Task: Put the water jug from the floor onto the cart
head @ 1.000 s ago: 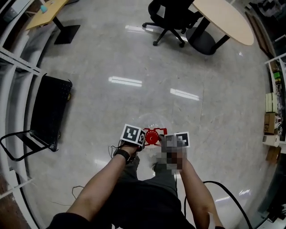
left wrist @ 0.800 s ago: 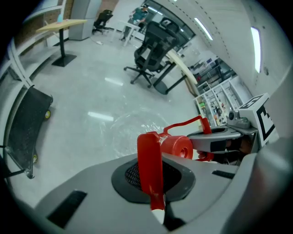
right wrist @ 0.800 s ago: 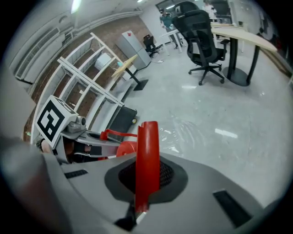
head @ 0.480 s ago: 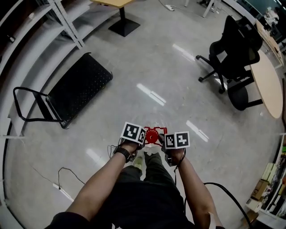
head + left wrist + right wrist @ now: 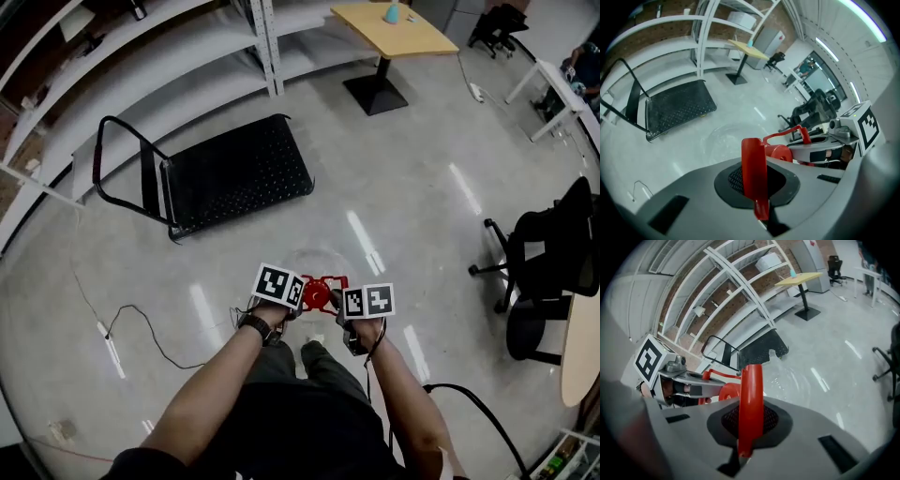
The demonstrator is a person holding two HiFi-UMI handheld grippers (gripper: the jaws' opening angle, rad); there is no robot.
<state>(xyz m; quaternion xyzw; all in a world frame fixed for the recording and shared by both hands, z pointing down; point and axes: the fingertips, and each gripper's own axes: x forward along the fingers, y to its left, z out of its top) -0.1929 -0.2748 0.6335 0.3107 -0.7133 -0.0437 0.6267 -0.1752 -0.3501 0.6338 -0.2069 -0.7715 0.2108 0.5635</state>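
Note:
The water jug (image 5: 315, 268) is clear with a red cap and a red handle (image 5: 320, 292), and it hangs above the floor between my two grippers. My left gripper (image 5: 300, 292) is shut on the handle's left strap (image 5: 753, 173). My right gripper (image 5: 338, 298) is shut on the right strap (image 5: 750, 404). The jug's clear body (image 5: 725, 140) shows below the jaws, mostly hidden by the gripper housing. The black flat cart (image 5: 234, 173) with a tube push handle stands on the floor ahead to the left, and also shows as the cart (image 5: 677, 108) and the cart (image 5: 759, 350).
White shelving (image 5: 187, 47) runs behind the cart. A yellow desk (image 5: 394, 26) stands at the back, a black office chair (image 5: 548, 253) at the right. A thin cable (image 5: 141, 328) lies on the floor at the left, and a black cable (image 5: 469, 403) trails by my right arm.
The whole view has swung round: the cart went from the left edge to ahead of me, the chair to the right. Both grippers stayed shut on the jug's handle.

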